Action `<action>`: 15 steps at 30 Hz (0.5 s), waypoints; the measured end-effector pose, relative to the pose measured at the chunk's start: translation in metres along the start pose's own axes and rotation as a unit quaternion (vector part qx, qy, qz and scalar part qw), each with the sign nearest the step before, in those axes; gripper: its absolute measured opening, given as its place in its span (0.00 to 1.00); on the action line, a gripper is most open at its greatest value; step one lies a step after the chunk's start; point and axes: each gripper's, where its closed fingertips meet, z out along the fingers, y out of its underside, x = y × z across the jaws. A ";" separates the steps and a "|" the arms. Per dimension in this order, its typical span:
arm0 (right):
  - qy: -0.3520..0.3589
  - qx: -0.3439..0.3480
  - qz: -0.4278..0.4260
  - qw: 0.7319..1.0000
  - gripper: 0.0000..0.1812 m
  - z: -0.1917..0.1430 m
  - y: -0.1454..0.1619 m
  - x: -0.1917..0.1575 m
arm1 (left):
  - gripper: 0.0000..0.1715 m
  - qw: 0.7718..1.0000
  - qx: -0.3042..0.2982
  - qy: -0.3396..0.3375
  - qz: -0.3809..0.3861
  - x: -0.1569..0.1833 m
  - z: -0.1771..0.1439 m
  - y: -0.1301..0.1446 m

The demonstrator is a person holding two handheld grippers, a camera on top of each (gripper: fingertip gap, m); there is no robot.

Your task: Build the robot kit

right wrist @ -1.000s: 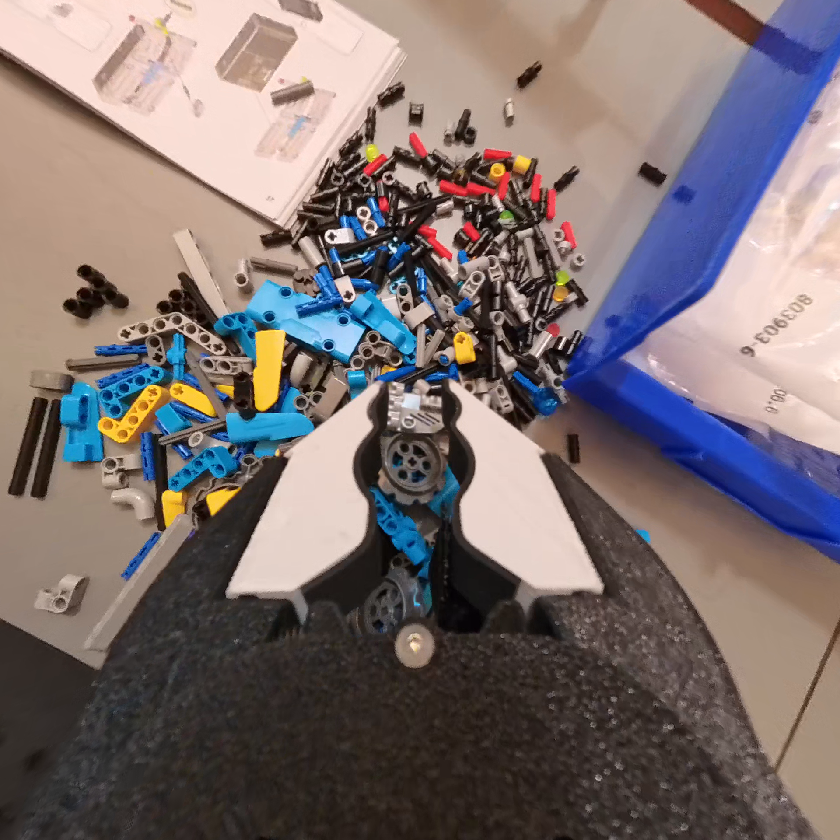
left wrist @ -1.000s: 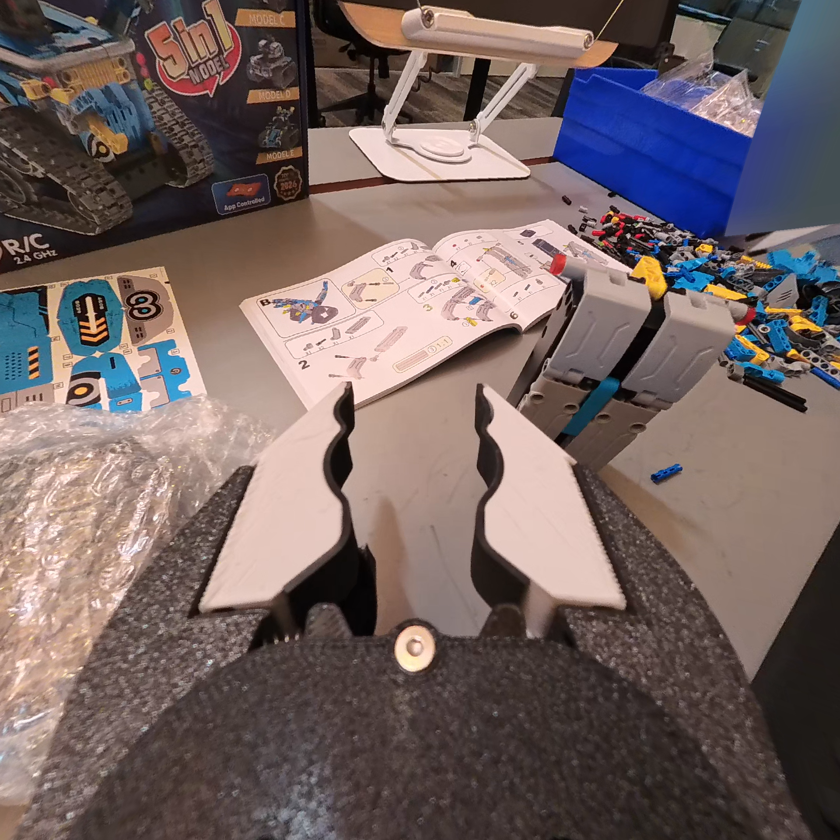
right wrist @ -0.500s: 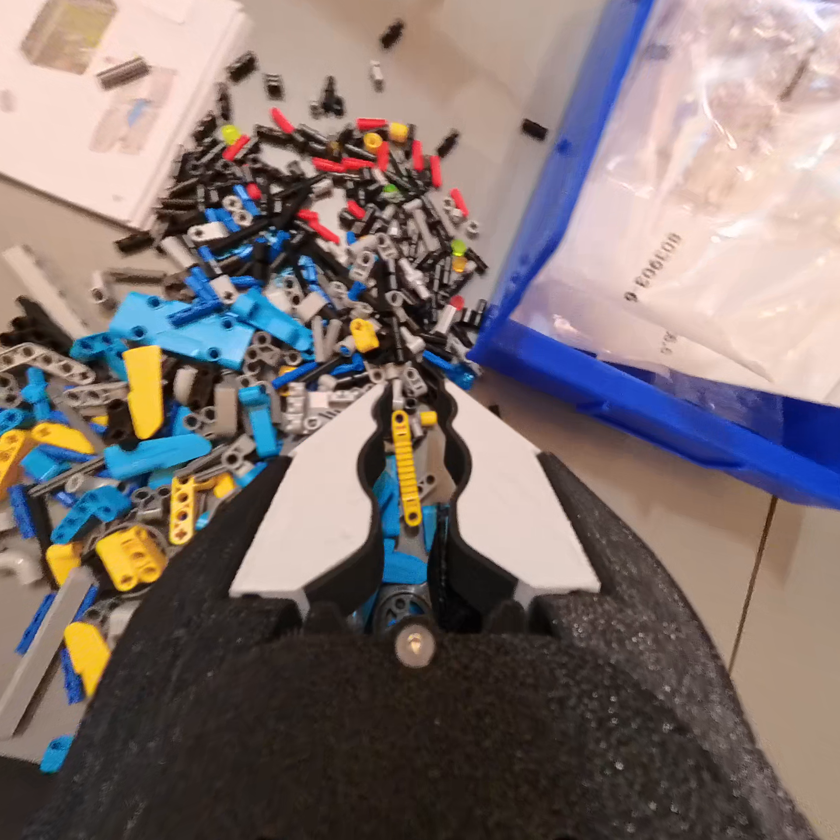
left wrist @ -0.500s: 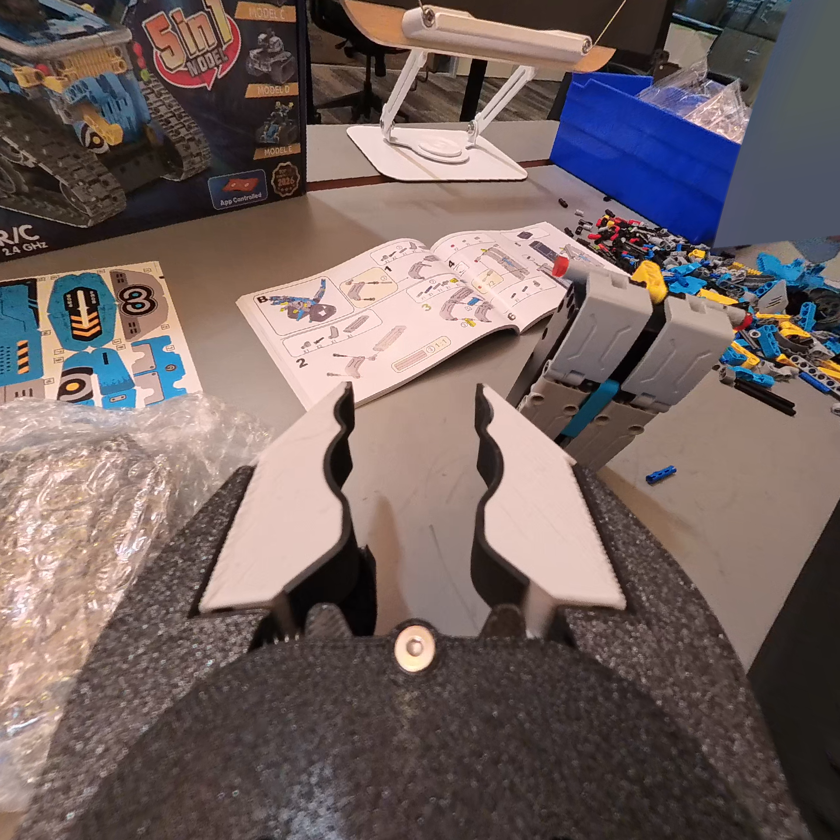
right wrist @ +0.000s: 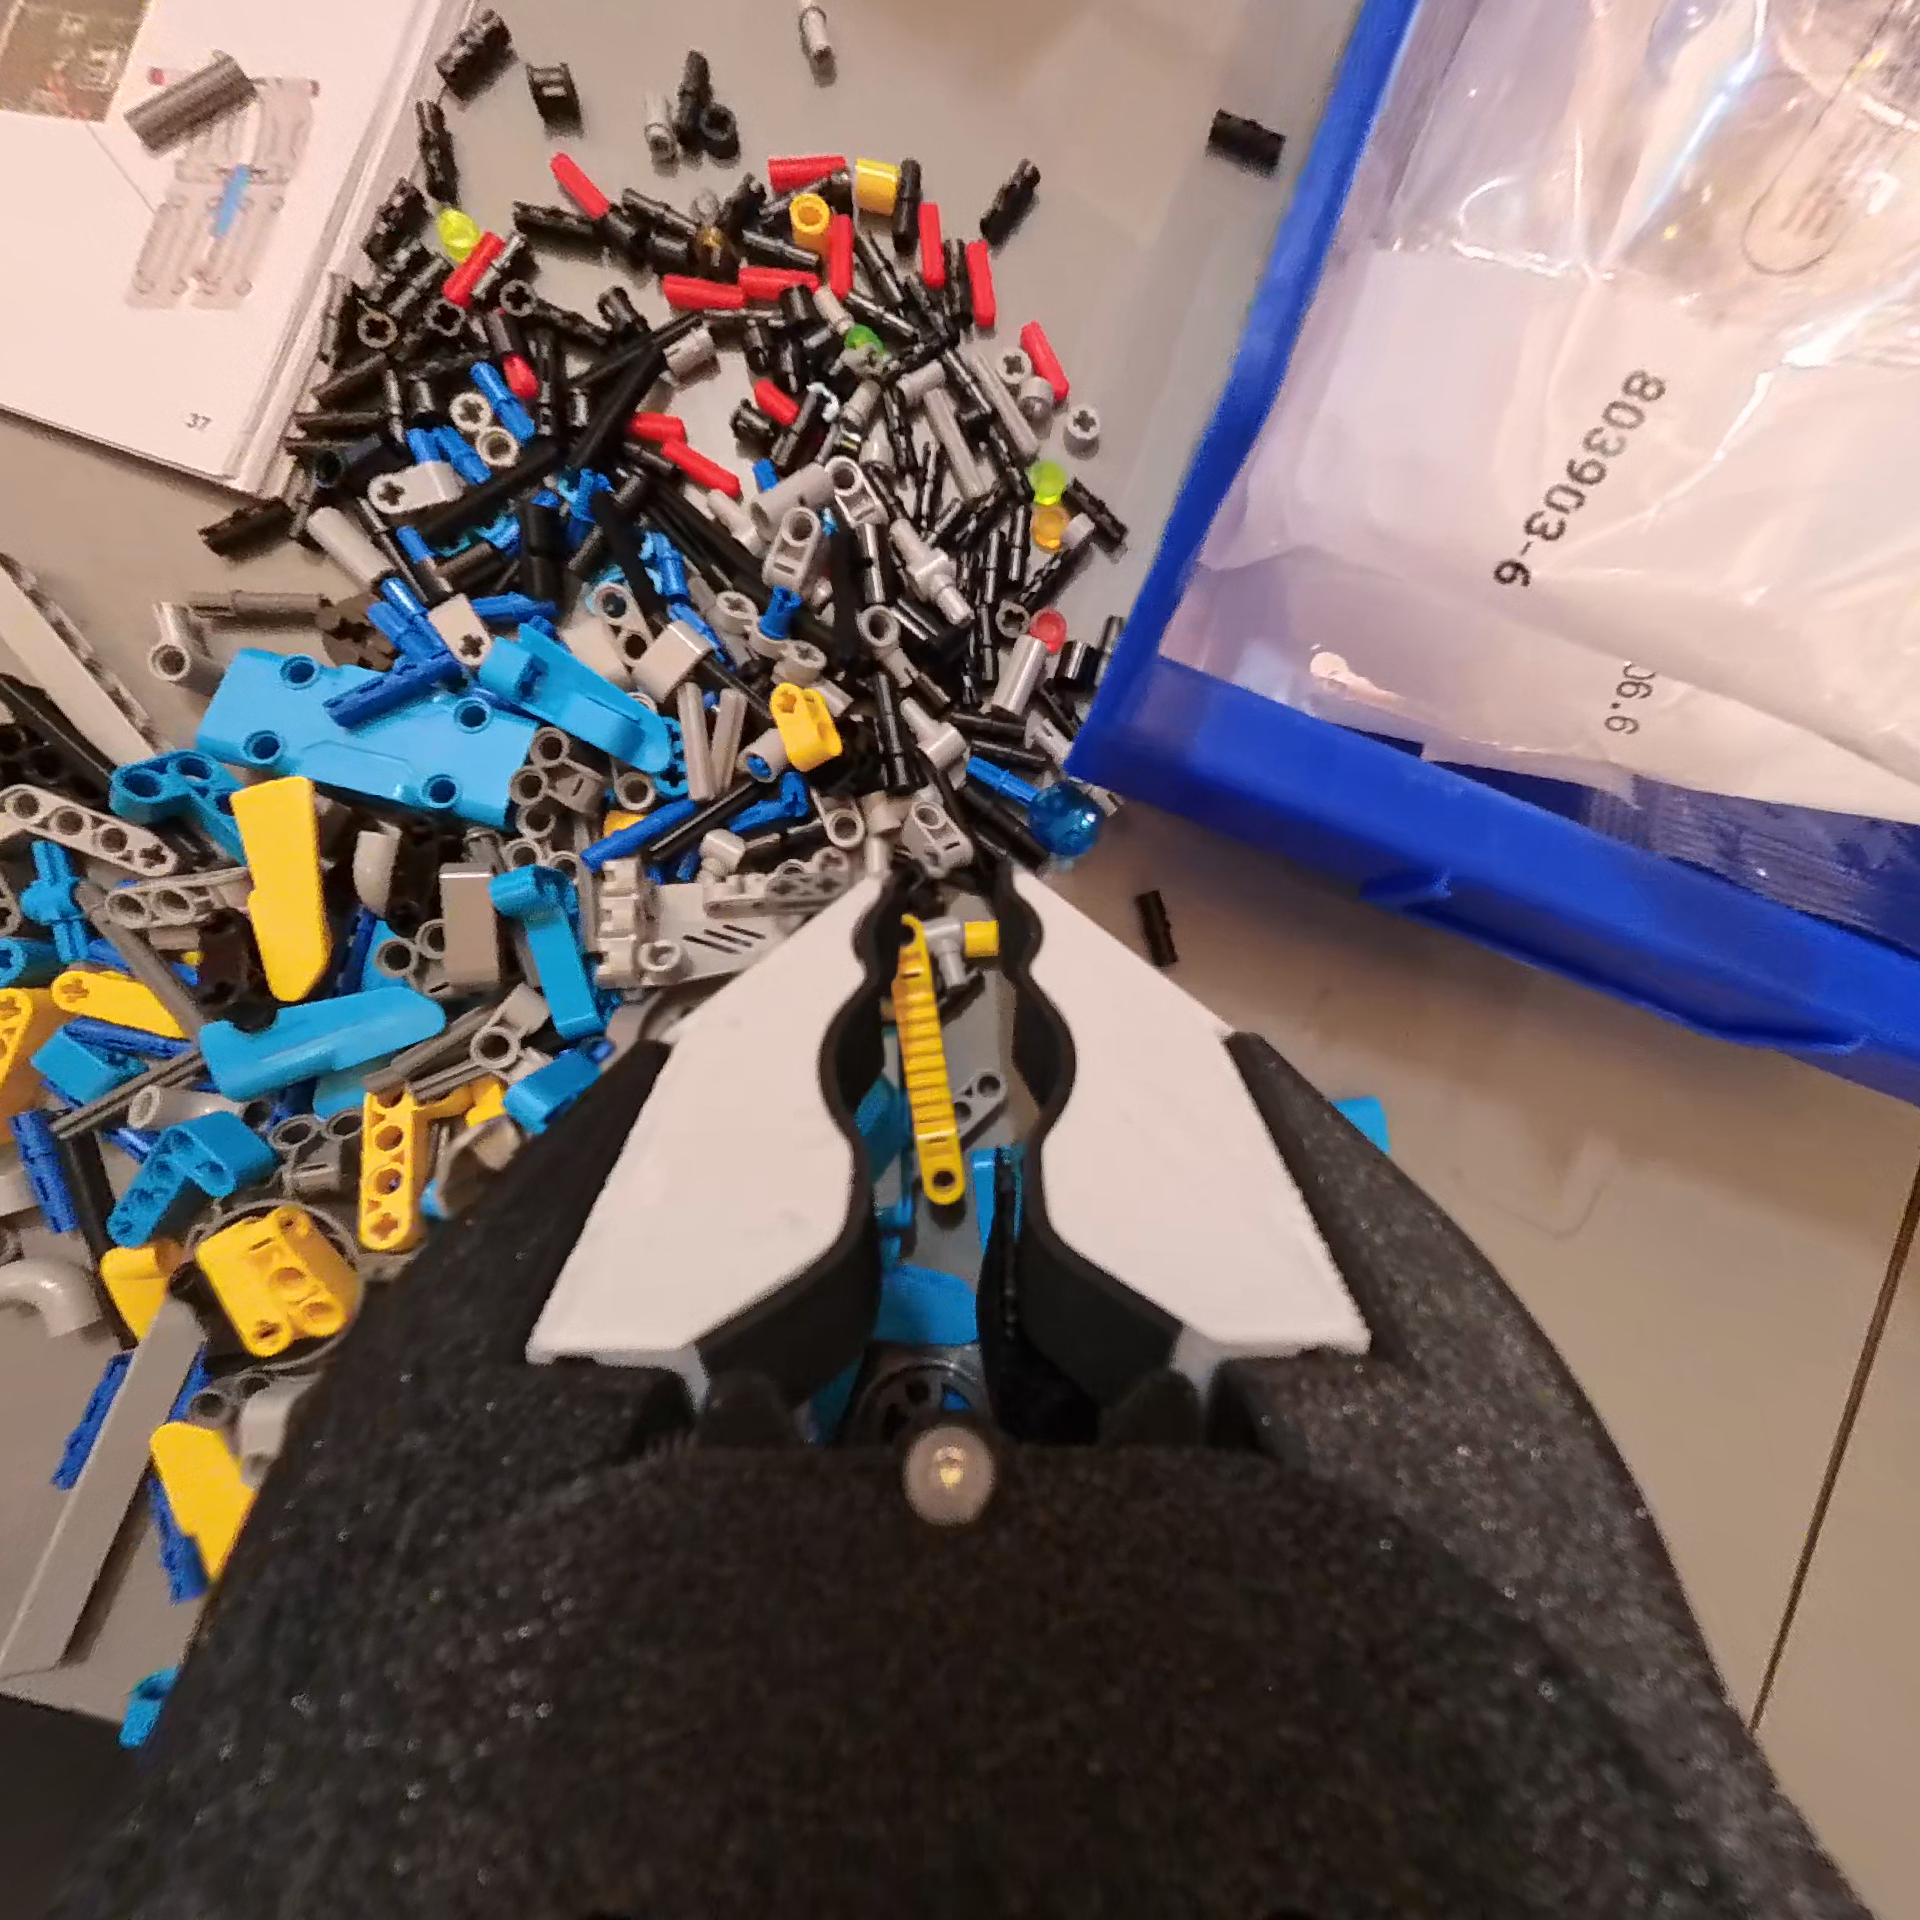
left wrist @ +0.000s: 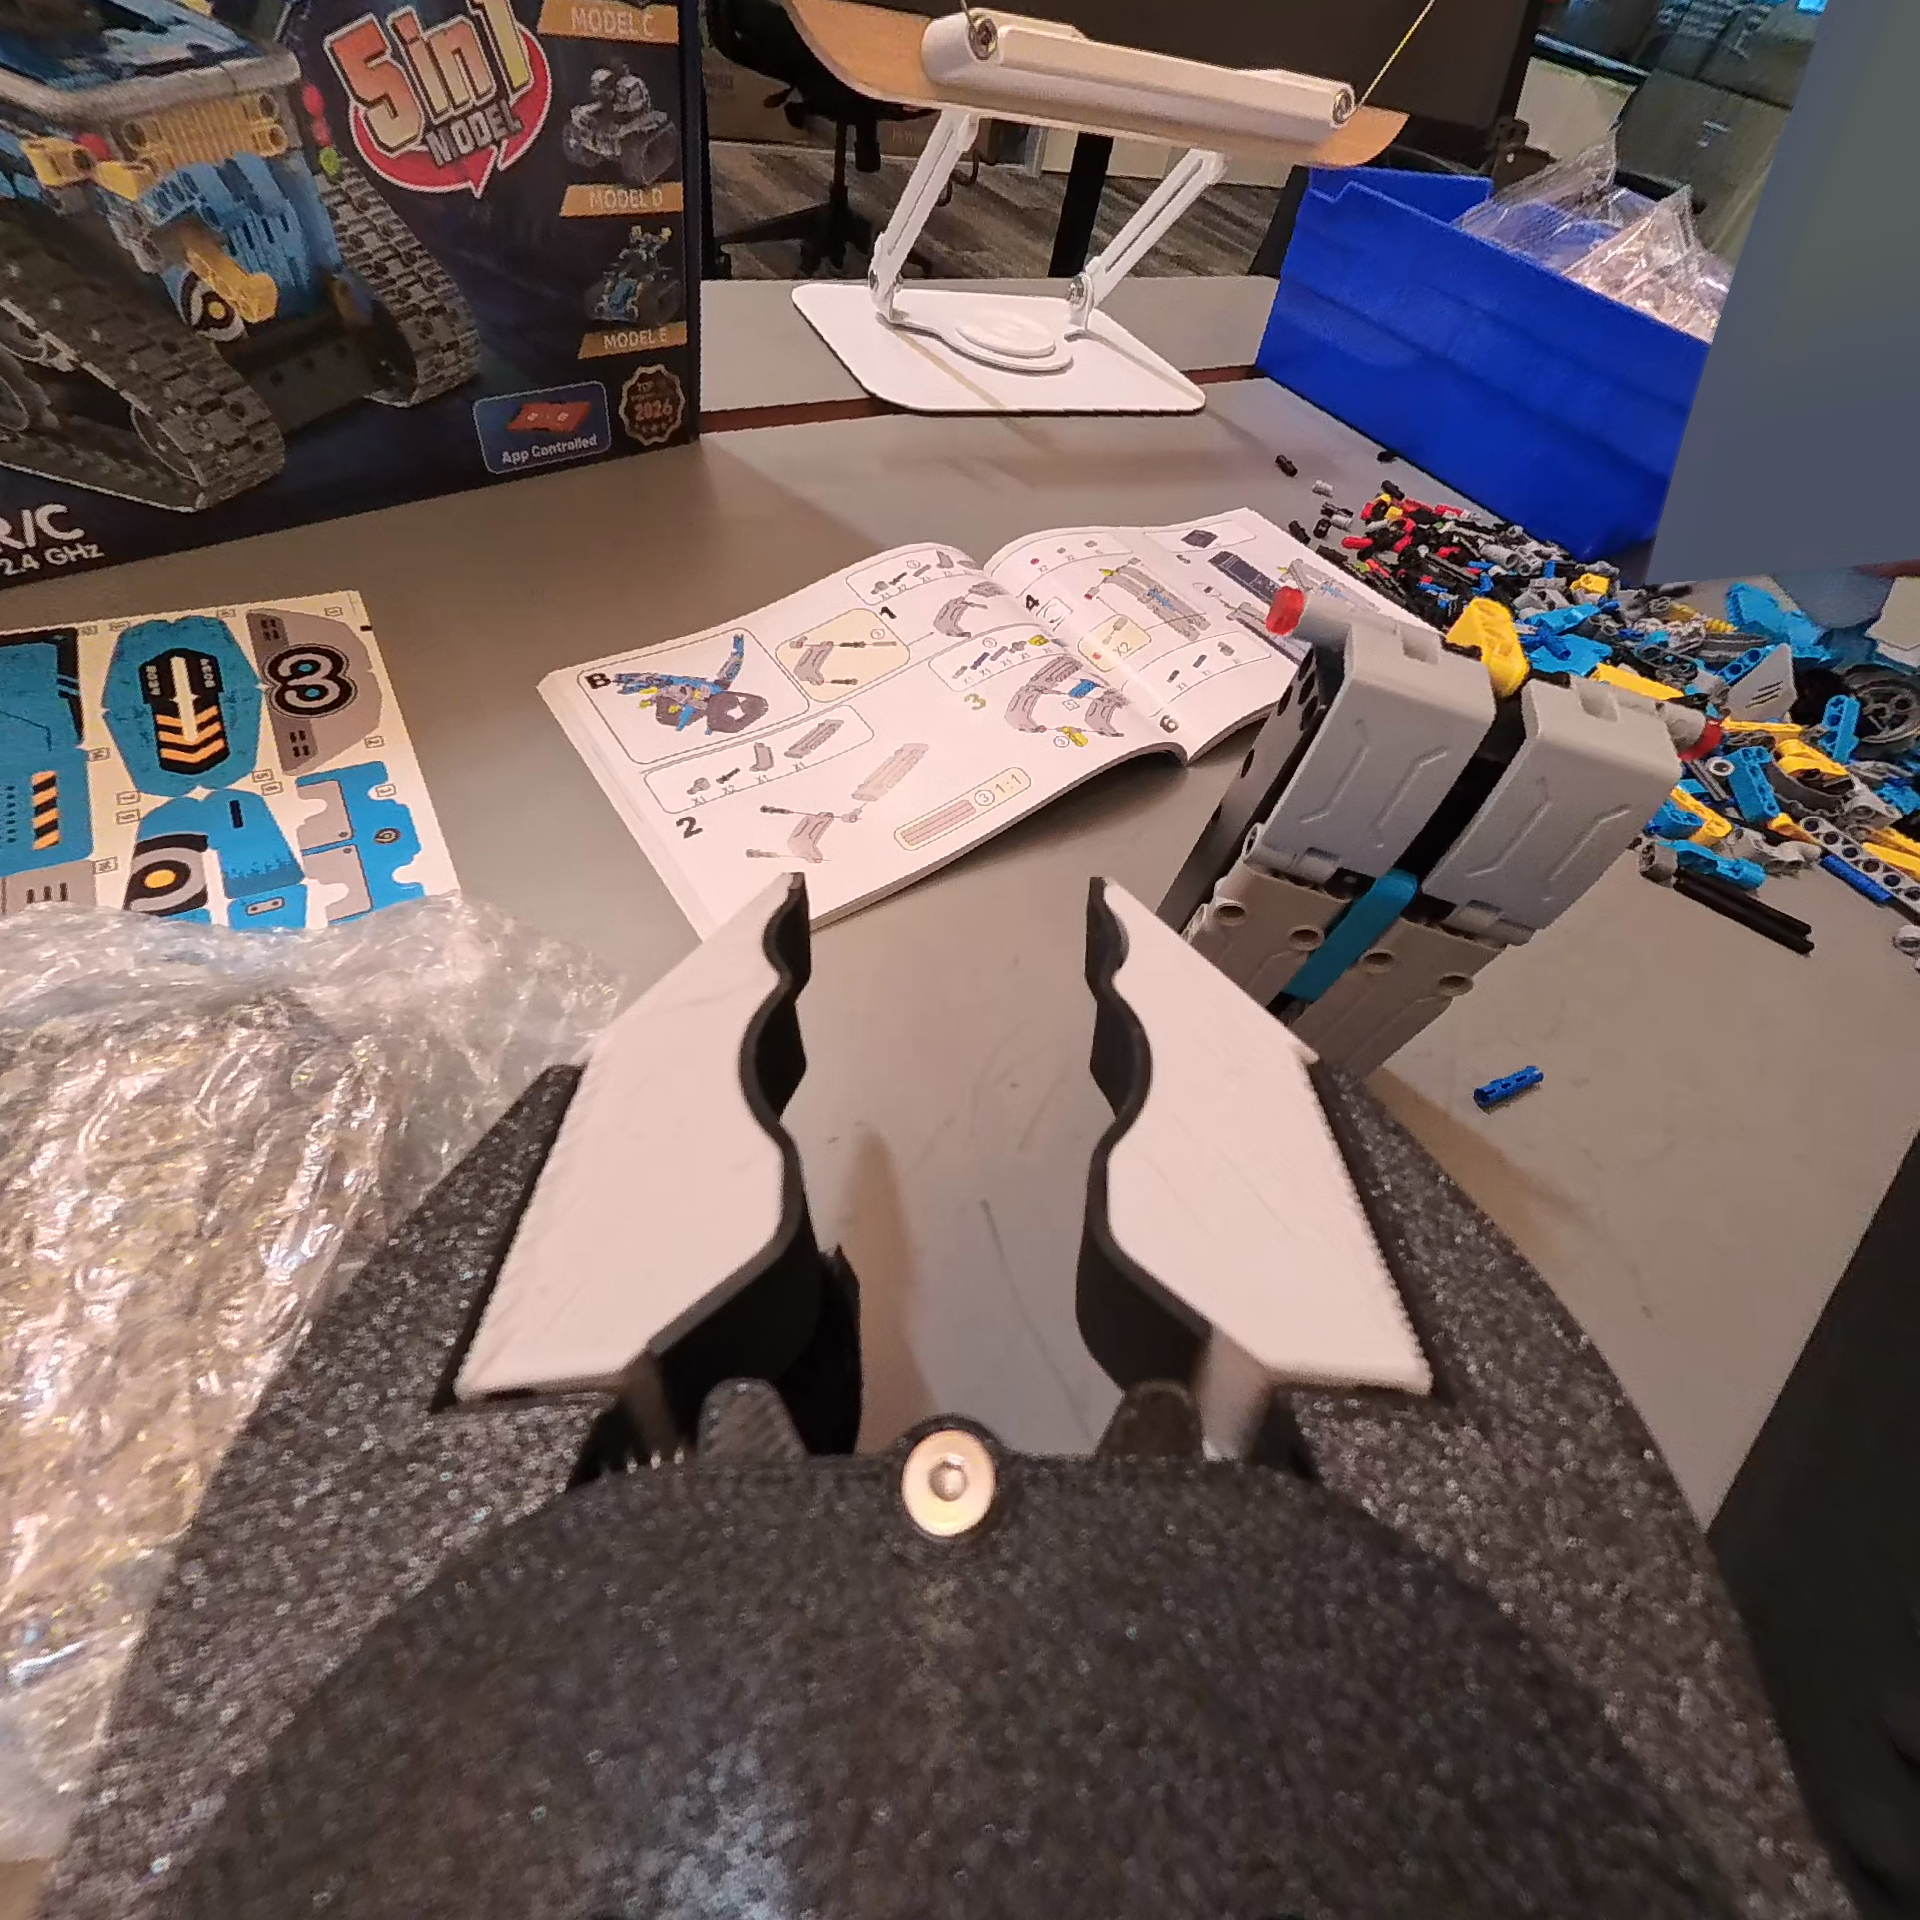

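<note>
A grey table [left wrist: 935, 499] is bearing an open booklet [left wrist: 935, 707]; just before it the left gripper [left wrist: 945, 904] is hovering spread, empty. Right of the booklet, the right gripper [right wrist: 945, 894] is hanging over a parts pile [right wrist: 623, 623], fingertips narrowly apart, seemingly gripping nothing.

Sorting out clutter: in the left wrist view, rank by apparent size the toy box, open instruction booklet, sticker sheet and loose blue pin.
1. Open instruction booklet and toy box: similar, box cropped.
2. Sticker sheet.
3. Loose blue pin.

Even overhead light is falling softly; glare is showing on the bubble wrap [left wrist: 187, 1122]; wide-angle bending and slight blur are affecting edges.
</note>
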 end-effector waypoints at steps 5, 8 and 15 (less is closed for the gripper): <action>0.004 0.011 -0.021 1.000 0.09 -0.015 -0.009 -0.003 | 0.31 1.000 0.001 0.000 0.000 0.000 0.000 0.000; 0.029 0.008 -0.040 0.999 0.09 -0.035 -0.006 0.007 | 0.31 1.000 0.000 0.000 -0.001 0.000 0.000 0.000; 0.004 0.020 -0.005 1.000 0.09 -0.090 0.045 0.001 | 0.31 1.000 -0.005 -0.007 -0.001 -0.002 0.001 0.001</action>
